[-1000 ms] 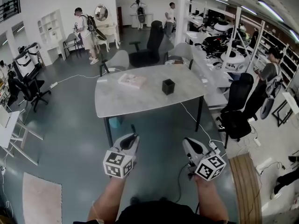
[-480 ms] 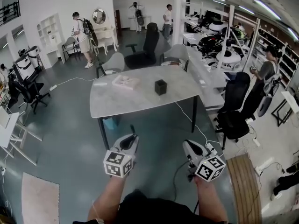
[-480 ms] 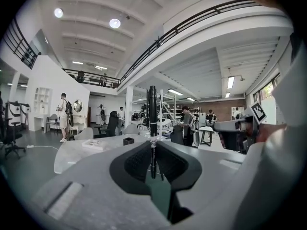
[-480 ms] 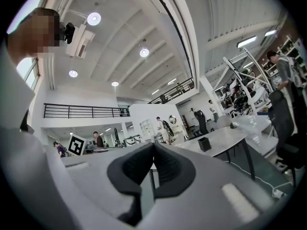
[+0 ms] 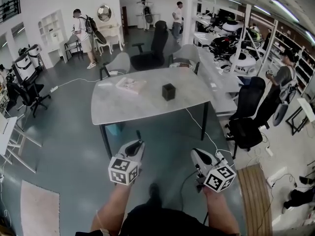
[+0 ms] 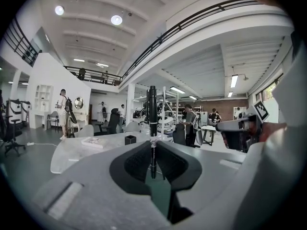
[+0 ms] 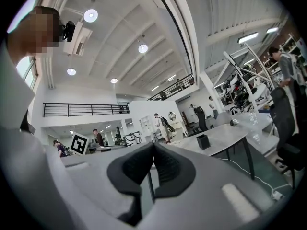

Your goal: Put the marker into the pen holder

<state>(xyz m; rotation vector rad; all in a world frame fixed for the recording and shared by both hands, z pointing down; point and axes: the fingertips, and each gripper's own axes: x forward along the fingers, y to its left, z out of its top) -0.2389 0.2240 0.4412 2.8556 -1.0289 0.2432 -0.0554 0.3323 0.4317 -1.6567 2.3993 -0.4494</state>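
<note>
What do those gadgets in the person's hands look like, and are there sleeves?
The left hand-held gripper and right hand-held gripper are smooth, rounded, pale grey shells. Each carries a white cube printed with black square markers. Dark textured pads line the jaws. No sleeves reach the forearms; the person wears a dark top.
</note>
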